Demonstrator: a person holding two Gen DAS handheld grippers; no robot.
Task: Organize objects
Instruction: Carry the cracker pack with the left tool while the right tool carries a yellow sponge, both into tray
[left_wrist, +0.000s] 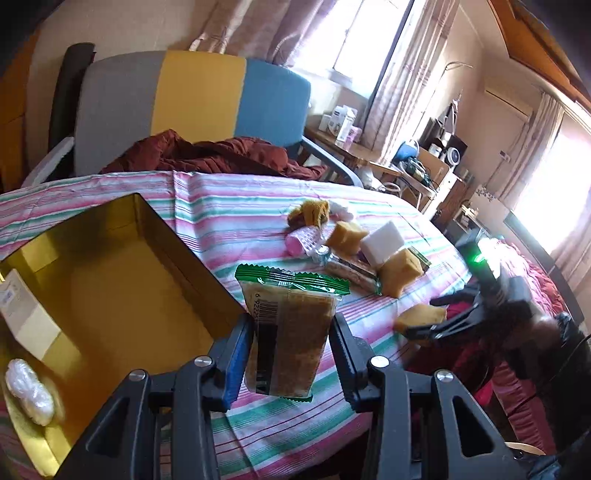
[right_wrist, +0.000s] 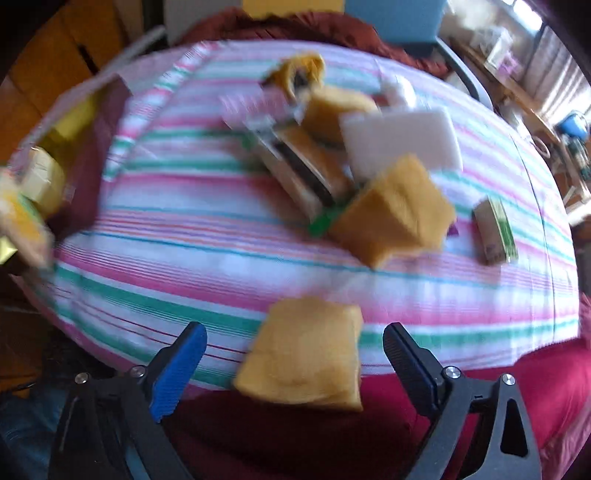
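My left gripper (left_wrist: 291, 325) is shut on a green-edged packet of brown cake (left_wrist: 288, 332), held upright just right of an open gold box (left_wrist: 122, 280). The box holds a white wrapped roll (left_wrist: 29, 391) and a pale carton (left_wrist: 22, 314). In the right wrist view, my right gripper (right_wrist: 295, 330) stands open around a yellow sponge block (right_wrist: 306, 350) at the near edge of the striped table; the pads are clear of its sides. The left wrist view shows that right gripper (left_wrist: 436, 321) beside the same block (left_wrist: 421, 314).
A heap sits mid-table: a white sponge (right_wrist: 402, 140), a bigger yellow sponge (right_wrist: 395, 210), another cake packet (right_wrist: 303, 166) and a pink roll (left_wrist: 303, 238). A small green carton (right_wrist: 495, 232) lies to the right. A grey, yellow and blue chair (left_wrist: 199, 99) with dark red cloth (left_wrist: 207, 155) stands behind.
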